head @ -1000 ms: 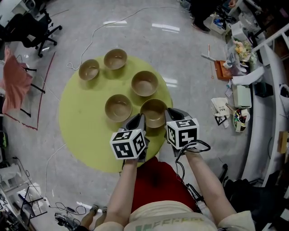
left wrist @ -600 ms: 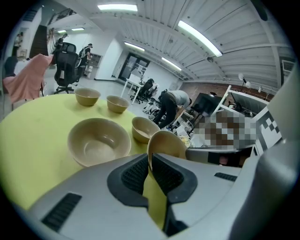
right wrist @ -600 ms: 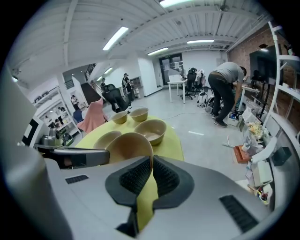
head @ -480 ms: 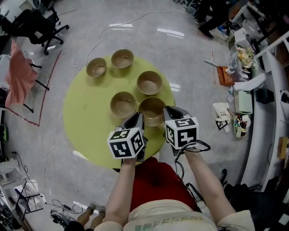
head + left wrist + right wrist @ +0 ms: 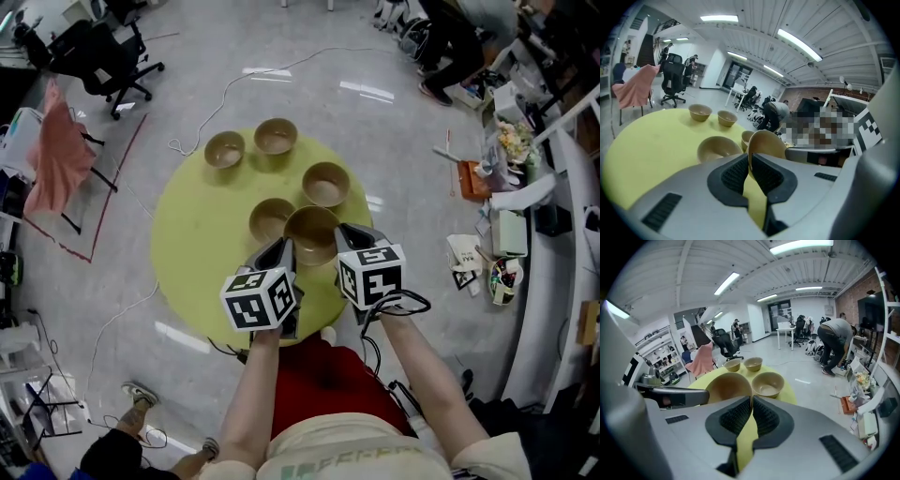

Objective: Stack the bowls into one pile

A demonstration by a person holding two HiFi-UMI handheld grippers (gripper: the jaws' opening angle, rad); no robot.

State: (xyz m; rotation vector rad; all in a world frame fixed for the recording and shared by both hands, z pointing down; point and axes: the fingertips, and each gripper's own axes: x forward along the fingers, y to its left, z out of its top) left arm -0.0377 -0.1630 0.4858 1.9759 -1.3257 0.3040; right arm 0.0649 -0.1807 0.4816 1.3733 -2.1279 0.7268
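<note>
Five tan bowls belong to the round yellow table (image 5: pixel 192 234). Both grippers grip one tan bowl (image 5: pixel 311 231) by its near rim and hold it tilted above the table. My left gripper (image 5: pixel 284 247) is shut on the rim's left side, and my right gripper (image 5: pixel 346 232) is shut on its right side. The held bowl (image 5: pixel 768 142) stands on edge between the left gripper (image 5: pixel 751 159) jaws. The held bowl (image 5: pixel 727 387) also fills the right gripper (image 5: pixel 751 401) jaws. It overlaps a second bowl (image 5: pixel 269 217) just to its left. A third bowl (image 5: pixel 325 183) sits beyond.
Two more bowls (image 5: pixel 225 148) (image 5: pixel 276 135) sit at the table's far edge. A black office chair (image 5: pixel 108 56) and a pink cloth (image 5: pixel 58 155) stand far left. Cables cross the floor. Cluttered desks (image 5: pixel 511 187) line the right side, and a person (image 5: pixel 833 341) bends over there.
The held bowl has risen off the table and shifted left and forward, so it now overlaps the neighbouring bowl. Both grippers moved with it.
</note>
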